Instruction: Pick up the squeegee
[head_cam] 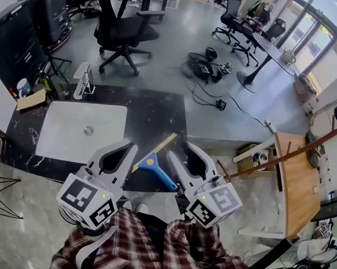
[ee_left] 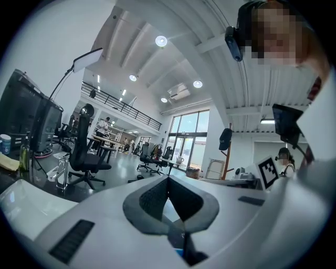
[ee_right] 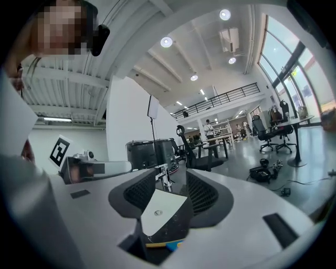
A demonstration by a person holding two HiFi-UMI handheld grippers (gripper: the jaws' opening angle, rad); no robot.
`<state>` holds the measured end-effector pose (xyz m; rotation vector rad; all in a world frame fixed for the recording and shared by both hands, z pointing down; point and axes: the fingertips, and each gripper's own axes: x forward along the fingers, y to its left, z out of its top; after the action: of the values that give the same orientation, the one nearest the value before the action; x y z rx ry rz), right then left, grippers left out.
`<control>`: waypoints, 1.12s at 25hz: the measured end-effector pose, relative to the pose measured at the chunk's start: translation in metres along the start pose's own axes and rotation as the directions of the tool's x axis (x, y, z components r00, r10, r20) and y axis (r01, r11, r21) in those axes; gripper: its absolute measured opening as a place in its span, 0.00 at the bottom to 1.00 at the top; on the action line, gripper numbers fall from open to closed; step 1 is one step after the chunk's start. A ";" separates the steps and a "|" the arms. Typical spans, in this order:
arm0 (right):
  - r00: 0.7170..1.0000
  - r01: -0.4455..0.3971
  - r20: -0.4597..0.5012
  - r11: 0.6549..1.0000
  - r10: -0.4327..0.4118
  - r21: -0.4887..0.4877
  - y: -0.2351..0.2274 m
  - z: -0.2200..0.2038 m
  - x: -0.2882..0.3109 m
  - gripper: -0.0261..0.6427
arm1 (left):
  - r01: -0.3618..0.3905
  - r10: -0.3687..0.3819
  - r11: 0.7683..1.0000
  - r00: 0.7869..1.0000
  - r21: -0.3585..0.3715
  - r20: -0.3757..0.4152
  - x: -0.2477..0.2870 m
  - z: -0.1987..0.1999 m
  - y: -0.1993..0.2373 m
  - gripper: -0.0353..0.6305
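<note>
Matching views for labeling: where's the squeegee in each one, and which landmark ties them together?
Head view: squeegee bottom centre, at the front edge of the dark counter.
Left gripper view: only a blue sliver at the bottom, probably it.
Right gripper view: yellow-and-blue sliver low between the jaws.
Shared landmark: the faucet.

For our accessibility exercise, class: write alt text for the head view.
A blue-handled squeegee lies on a dark counter between two handheld grippers, the left gripper shut, the right gripper open and empty. A white sink sits left; office chairs stand beyond.
</note>
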<state>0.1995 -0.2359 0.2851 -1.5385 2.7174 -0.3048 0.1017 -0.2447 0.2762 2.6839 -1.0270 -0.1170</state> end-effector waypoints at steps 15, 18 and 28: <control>0.815 -0.134 -0.579 0.972 -0.004 -0.195 -0.022 -0.109 0.029 0.32 | 0.009 -0.010 0.997 1.000 -0.072 -0.022 0.016 -0.019 0.026 0.07; 0.731 -0.174 -0.681 0.974 0.028 -0.146 -0.024 -0.143 0.033 0.32 | -0.001 -0.001 0.996 1.000 -0.090 -0.027 0.020 -0.024 0.035 0.07; 0.525 -0.216 -0.848 0.975 0.071 -0.052 -0.035 -0.228 0.030 0.32 | -0.022 0.018 0.994 0.999 -0.105 -0.034 0.035 -0.024 0.058 0.07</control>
<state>0.1913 -0.2414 0.5177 -1.3978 3.6332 -1.1517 0.0941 -0.3044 0.3158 2.5720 -1.0084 -0.1193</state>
